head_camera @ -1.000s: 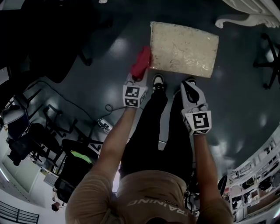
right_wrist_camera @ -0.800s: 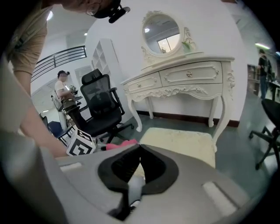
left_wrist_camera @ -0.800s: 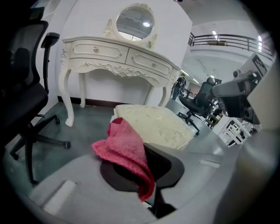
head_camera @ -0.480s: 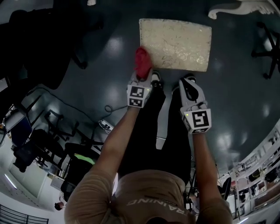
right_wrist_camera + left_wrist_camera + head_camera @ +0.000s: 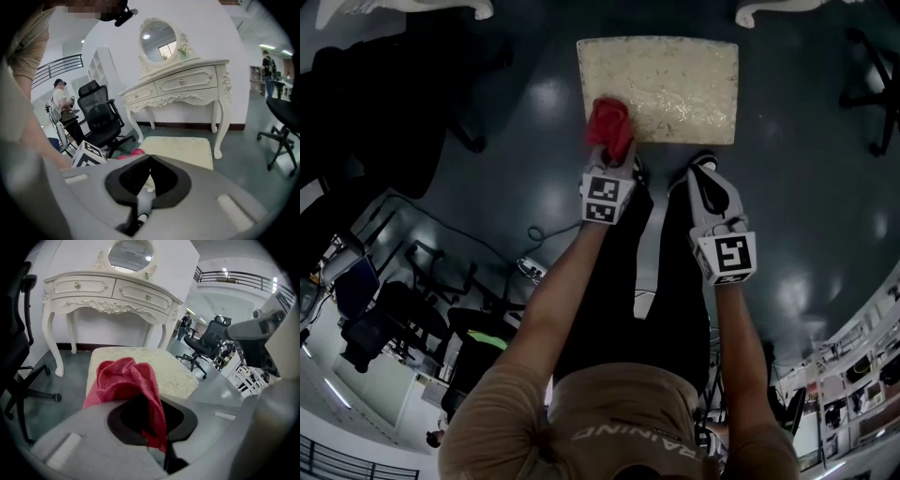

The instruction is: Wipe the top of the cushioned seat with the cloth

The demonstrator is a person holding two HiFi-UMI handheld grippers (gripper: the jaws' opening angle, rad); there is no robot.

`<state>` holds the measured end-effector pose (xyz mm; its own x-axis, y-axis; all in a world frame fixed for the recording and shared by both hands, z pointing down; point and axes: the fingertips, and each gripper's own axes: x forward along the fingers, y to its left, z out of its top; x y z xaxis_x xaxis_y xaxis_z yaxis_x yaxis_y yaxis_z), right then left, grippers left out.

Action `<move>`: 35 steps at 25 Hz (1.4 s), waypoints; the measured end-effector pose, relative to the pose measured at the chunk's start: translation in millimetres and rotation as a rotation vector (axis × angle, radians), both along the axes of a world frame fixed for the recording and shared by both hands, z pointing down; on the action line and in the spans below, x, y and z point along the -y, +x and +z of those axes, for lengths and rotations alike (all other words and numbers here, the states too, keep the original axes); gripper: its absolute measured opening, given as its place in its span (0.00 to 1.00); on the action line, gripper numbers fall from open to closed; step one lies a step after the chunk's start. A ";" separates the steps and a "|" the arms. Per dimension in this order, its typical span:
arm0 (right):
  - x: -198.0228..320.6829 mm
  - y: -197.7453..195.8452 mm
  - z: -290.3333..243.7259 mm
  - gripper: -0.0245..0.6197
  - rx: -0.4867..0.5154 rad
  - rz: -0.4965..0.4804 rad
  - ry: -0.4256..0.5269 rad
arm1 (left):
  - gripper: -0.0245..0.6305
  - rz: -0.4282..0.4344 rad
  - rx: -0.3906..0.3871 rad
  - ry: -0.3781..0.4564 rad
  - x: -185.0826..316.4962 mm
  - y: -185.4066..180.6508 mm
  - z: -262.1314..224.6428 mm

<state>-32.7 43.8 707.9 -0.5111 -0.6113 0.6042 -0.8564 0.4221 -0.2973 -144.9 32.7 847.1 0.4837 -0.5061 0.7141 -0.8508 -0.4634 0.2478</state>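
Since 1 s ago, cloth (image 5: 608, 125) has moved from beside the cushioned seat (image 5: 675, 80) onto its near-left corner, clamped in left gripper (image 5: 616, 161). Jaws of right gripper (image 5: 704, 176) together, empty (held short of the seat's front edge).

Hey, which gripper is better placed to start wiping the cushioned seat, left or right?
Left. The left gripper is shut on the red cloth, held over the near left corner of the cushioned seat. The right gripper is shut, empty, and short of the seat.
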 end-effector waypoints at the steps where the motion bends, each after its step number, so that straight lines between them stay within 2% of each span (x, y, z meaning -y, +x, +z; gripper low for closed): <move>1: 0.1 5.1 -0.1 0.04 -0.004 0.005 -0.003 | 0.10 0.001 0.002 -0.002 0.6 4.7 0.4; 16: -4.7 100.1 5.6 0.04 0.013 0.056 -0.004 | 0.10 0.071 0.024 -0.027 -2.3 101.8 9.9; 23: -6.5 153.4 11.5 0.04 0.019 0.097 -0.002 | 0.10 0.075 0.021 -0.043 2.7 151.4 14.6; 35: -2.4 211.5 19.4 0.04 0.038 0.141 -0.014 | 0.10 0.113 0.017 -0.039 6.4 229.4 16.4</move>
<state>178.9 46.2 727.3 -0.4433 -0.6705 0.5949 -0.8949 0.2937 -0.3359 84.5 26.3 863.5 0.5236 -0.4204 0.7411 -0.7979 -0.5470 0.2535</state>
